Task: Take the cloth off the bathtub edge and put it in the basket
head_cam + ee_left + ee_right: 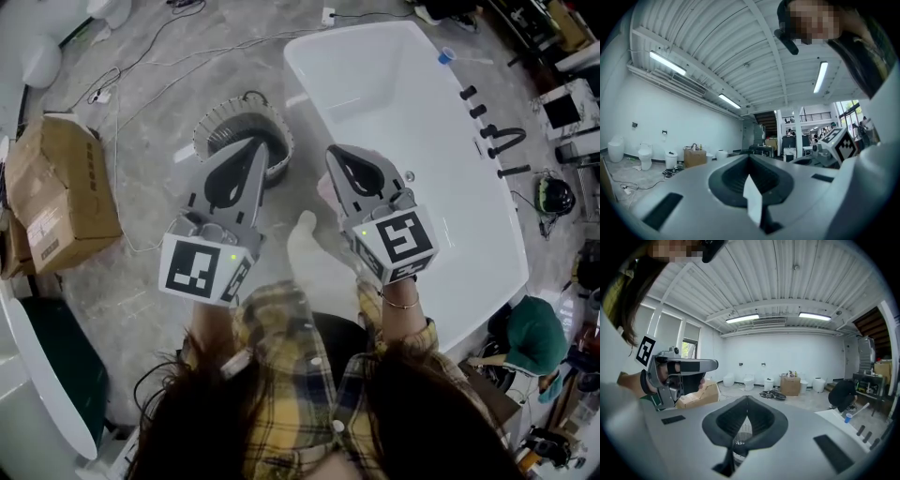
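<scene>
A pale cloth (309, 251) lies over the near end of the white bathtub (422, 141), between and below my two grippers. The round basket (246, 137) with a dark inside stands on the floor left of the tub. My left gripper (261, 143) hangs over the basket's right rim, jaws shut and empty. My right gripper (333, 153) is shut and empty too, held over the tub's left edge beyond the cloth. In the right gripper view the basket's ribs (739, 437) show through the gap under the jaws (747, 398). The left gripper view looks level across the room over its shut jaws (749, 157).
A cardboard box (64, 192) sits on the floor at the left, with cables (122, 84) trailing round it. Black tap fittings (499, 141) and a blue cup (446, 55) are on the tub's far rim. A green bundle (536, 334) lies at the right.
</scene>
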